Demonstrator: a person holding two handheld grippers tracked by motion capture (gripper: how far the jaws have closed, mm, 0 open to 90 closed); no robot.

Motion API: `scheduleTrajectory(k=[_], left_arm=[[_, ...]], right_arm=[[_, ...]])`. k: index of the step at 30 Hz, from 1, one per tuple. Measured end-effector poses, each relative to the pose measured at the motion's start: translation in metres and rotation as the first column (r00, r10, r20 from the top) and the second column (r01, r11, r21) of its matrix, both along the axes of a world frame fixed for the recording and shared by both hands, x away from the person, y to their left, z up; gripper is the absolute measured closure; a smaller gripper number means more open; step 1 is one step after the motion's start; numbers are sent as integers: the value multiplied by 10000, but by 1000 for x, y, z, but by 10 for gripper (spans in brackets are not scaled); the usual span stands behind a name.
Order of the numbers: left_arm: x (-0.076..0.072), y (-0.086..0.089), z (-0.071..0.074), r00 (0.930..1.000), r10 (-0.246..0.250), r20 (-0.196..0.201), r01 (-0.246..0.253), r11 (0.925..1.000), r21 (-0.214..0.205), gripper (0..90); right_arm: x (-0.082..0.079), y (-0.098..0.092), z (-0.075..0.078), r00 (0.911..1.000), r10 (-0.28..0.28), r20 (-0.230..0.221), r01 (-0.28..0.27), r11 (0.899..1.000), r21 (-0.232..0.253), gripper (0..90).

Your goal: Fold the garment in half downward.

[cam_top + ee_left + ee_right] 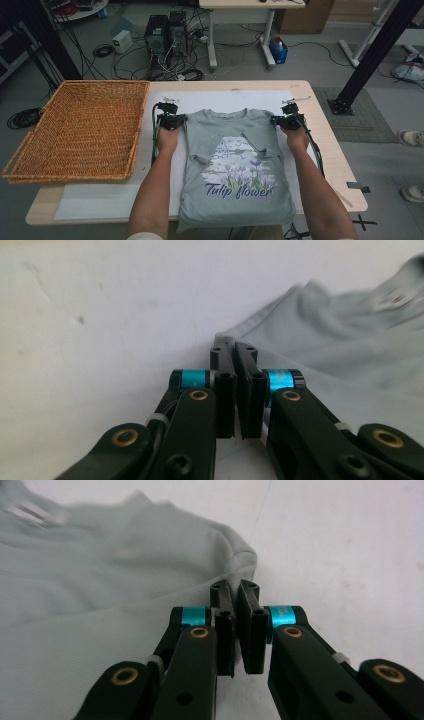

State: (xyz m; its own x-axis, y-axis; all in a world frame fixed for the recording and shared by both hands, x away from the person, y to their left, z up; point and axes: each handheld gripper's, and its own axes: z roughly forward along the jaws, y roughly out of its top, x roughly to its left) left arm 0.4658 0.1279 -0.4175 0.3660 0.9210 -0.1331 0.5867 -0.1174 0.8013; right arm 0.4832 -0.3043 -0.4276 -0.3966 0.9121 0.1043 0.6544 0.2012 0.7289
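The grey T-shirt [235, 165] lay face up along the middle of the bench [327, 150], its hem hanging over the near edge and its collar toward the far edge, with both sleeves already turned inward over the tulip print. It rested on a white sheet [100, 200] that covered most of the bench top.

The left gripper [172, 121] sat at the shirt's left shoulder, and in the left gripper view its jaws were pressed together on the shoulder edge of the fabric [320, 340]. The right gripper [286, 120] matched it at the right shoulder; in the right gripper view the jaws pinched the rounded fold of cloth [235, 560] there in the same way. Both bites looked shallow, taking only the very edge.

The step in hand appeared to be a fold of the shoulder end toward the hem. To do it well, both hands would probably need to lift together and level, so the collar line stayed straight and the tucked sleeves did not slide out. Carrying the shoulders low over the print and laying them down square with the side edges should give a neat half; a thin pinch might slip if the cloth were tugged sharply, so a slow, even pull seemed wise.

The wicker basket [85, 130] waited at the far left corner, likely the place for the folded shirt.
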Motion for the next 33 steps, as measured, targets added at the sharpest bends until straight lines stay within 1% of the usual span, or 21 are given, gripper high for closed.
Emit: scheduleTrajectory(k=[3, 4, 7, 9, 12, 13, 14, 16, 19, 20, 21, 22, 24, 25, 26, 28, 29, 30, 31, 32, 33], left_arm=[[-14, -1, 15, 9982, -271, 537, 278, 9995, -124, 868], [-20, -1, 20, 9970, -319, 701, 332, 9993, -180, 867], [-40, 1, 33, 9923, -500, 1132, 542, 9979, -341, 867], [-58, 3, 40, 9882, -645, 1388, 711, 9965, -434, 867], [-88, 4, 43, 9814, -1035, 1618, 1114, 9930, -404, 867], [-88, 4, 43, 9814, -1035, 1618, 1114, 9930, -404, 867], [-109, 5, 41, 9774, -1163, 1766, 1275, 9904, -536, 867], [-130, 6, 36, 9751, -1322, 1783, 1447, 9877, -588, 867], [-159, 8, 27, 9724, -1516, 1774, 1659, 9838, -684, 867], [-159, 8, 27, 9724, -1516, 1774, 1659, 9838, -684, 867], [-169, 9, 24, 9712, -1586, 1776, 1732, 9824, -700, 867], [-188, 10, 17, 9694, -1700, 1771, 1862, 9794, -788, 867], [-208, 13, 10, 9681, -1796, 1748, 1962, 9771, -828, 867], [-208, 13, 10, 9681, -1796, 1748, 1962, 9771, -828, 867], [-226, 17, 3, 9671, -1910, 1678, 2083, 9737, -928, 867], [-241, 20, -5, 9668, -2065, 1504, 2224, 9700, -980, 867], [-241, 20, -5, 9668, -2065, 1504, 2224, 9700, -980, 867], [-251, 22, -11, 9666, -2168, 1366, 2314, 9675, -1019, 866], [-251, 22, -11, 9666, -2168, 1366, 2314, 9675, -1019, 865], [-254, 23, -12, 9687, -2121, 1291, 2268, 9674, -1127, 847], [-251, 24, -11, 9727, -1953, 1252, 2110, 9692, -1273, 745]], right_arm=[[-15, -5, 15, 9982, 80, 587, -103, 9992, 385, 874], [-25, -6, 22, 9961, 128, 873, -177, 9983, 553, 874], [-50, -13, 34, 9907, 106, 1356, -237, 9951, 958, 874], [-69, -18, 40, 9889, 88, 1484, -278, 9916, 1260, 874], [-101, -24, 45, 9847, 339, 1708, -581, 9887, 1384, 873], [-101, -24, 45, 9847, 339, 1708, -581, 9887, 1384, 873], [-125, -25, 43, 9816, 526, 1837, -774, 9884, 1308, 873], [-148, -27, 38, 9800, 689, 1867, -928, 9881, 1226, 873], [-180, -31, 26, 9806, 788, 1794, -1042, 9851, 1369, 873], [-190, -32, 23, 9799, 828, 1817, -1087, 9846, 1371, 873], [-201, -33, 21, 9803, 825, 1797, -1082, 9844, 1387, 873], [-211, -34, 19, 9801, 838, 1800, -1103, 9836, 1426, 873], [-231, -36, 16, 9791, 889, 1828, -1139, 9848, 1313, 873], [-241, -37, 14, 9788, 917, 1829, -1164, 9848, 1292, 874], [-248, -39, 14, 9788, 929, 1823, -1168, 9853, 1247, 874], [-267, -45, 11, 9800, 889, 1779, -1125, 9854, 1276, 874], [-275, -46, 10, 9807, 913, 1729, -1141, 9853, 1274, 874], [-280, -47, 8, 9819, 972, 1624, -1173, 9859, 1194, 874], [-285, -46, 5, 9823, 1098, 1516, -1269, 9859, 1087, 872], [-288, -44, 3, 9825, 1230, 1396, -1374, 9856, 988, 843], [-290, -43, 3, 9835, 1263, 1295, -1384, 9864, 888, 771]])
